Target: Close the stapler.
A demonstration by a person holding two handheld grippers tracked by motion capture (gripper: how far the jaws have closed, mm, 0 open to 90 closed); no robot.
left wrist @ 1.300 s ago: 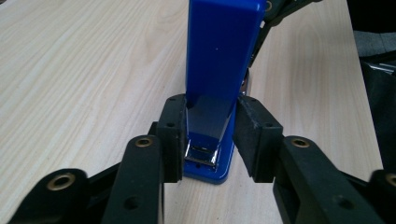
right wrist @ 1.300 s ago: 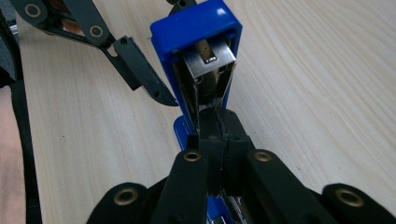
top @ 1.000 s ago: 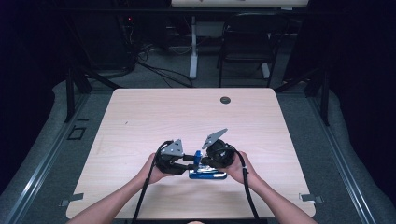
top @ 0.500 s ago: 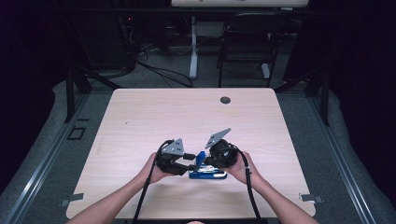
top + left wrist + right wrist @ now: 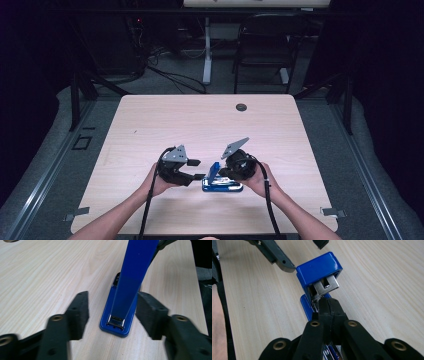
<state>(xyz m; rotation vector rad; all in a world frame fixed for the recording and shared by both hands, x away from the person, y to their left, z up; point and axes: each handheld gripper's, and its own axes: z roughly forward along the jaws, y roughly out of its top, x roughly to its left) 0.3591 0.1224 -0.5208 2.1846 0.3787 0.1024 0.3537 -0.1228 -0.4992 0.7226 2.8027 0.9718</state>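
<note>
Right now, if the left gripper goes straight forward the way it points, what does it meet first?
Probably the blue stapler. Its base lies directly ahead between the open jaws of the left gripper, which have just been opening, and its raised top arm stands just behind. The pads do not touch it yet; depth is hard to judge.

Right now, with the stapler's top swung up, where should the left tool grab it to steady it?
Grip the base across its long sides at the front end, coming in level along the table. The raised arm leaves the flat, narrow base exposed there.
</note>
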